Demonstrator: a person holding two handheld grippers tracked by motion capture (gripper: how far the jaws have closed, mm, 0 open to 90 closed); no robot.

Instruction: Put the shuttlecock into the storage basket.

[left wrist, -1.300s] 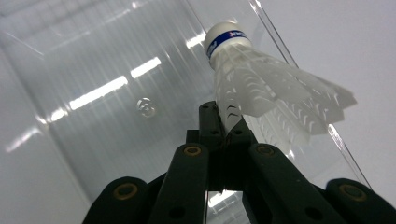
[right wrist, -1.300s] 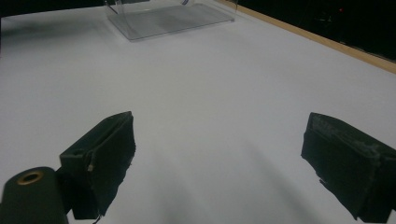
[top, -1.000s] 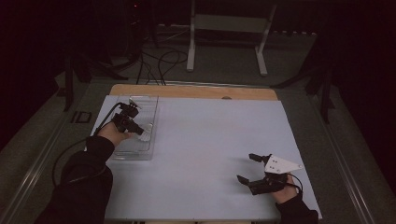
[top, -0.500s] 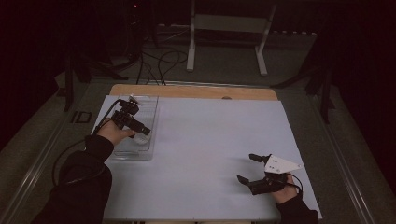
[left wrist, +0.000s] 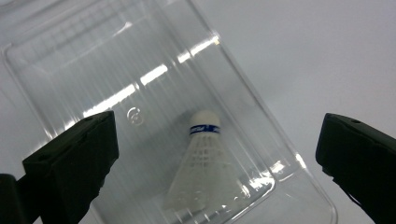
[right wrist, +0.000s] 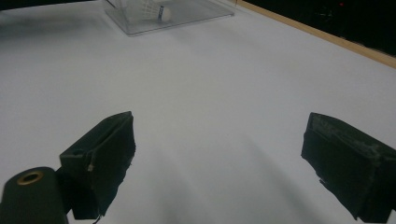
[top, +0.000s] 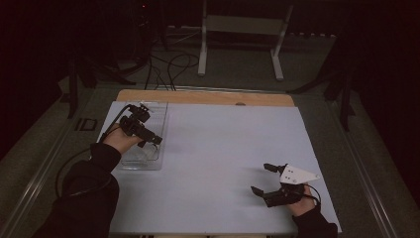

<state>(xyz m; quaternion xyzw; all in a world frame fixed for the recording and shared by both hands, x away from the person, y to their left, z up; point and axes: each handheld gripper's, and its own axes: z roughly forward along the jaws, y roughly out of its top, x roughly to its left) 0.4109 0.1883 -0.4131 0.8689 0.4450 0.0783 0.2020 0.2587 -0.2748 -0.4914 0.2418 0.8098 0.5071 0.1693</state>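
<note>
A white shuttlecock (left wrist: pixel 201 168) with a blue band lies on its side in a clear plastic tray (left wrist: pixel 93 60) at the table's left. My left gripper (top: pixel 148 136) hovers just above that tray (top: pixel 141 166). Its jaws have just been opening and now stand wide, with the shuttlecock below and between them, untouched. In the left gripper view, the left gripper (left wrist: pixel 219 140) looks down into the tray. My right gripper (top: pixel 261 177) rests open near the front right of the table, nothing between its fingers. The right gripper view faces the tray (right wrist: pixel 187 11) and the shuttlecock (right wrist: pixel 149 9) far off.
A white sheet (top: pixel 223 148) covers the table, with a wooden strip (top: pixel 198 96) along the far edge. Beyond the table stand a metal frame's legs (top: pixel 203 59) and cables (top: pixel 168 64) on the dark floor.
The left hand has lifted a little above the tray. The right gripper has kept still.
</note>
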